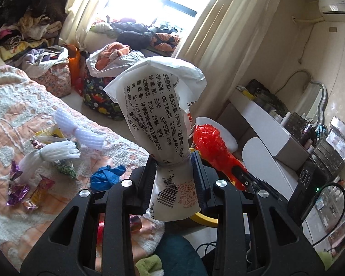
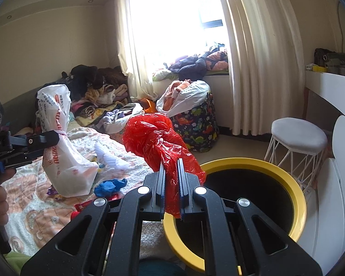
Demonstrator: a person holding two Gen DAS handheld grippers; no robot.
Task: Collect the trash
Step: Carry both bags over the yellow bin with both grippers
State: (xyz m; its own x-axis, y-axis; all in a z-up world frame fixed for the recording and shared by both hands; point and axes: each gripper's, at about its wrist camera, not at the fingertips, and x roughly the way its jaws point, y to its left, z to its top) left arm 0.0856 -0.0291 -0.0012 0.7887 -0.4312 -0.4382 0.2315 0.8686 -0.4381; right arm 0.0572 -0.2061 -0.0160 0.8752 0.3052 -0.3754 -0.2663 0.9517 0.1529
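Note:
My left gripper (image 1: pixel 173 164) is shut on a white printed plastic wrapper (image 1: pixel 157 115), held upright above the bed's edge; the wrapper also shows in the right wrist view (image 2: pixel 64 151). My right gripper (image 2: pixel 171 168) is shut on a crumpled red plastic bag (image 2: pixel 156 138), held at the near left rim of a yellow-rimmed black bin (image 2: pixel 294 184). The red bag shows in the left wrist view too (image 1: pixel 211 145). On the bed lie white foam nets (image 1: pixel 80 131), candy wrappers (image 1: pixel 18 191) and a blue crumpled glove (image 1: pixel 107 176).
The bed with a patterned blanket (image 1: pixel 16 105) fills the left. A dinosaur-print laundry bag (image 2: pixel 200 124) and clothes piles stand near the window. A white stool (image 2: pixel 297 138) stands right of the bin. A cluttered desk (image 1: pixel 287 133) lines the right wall.

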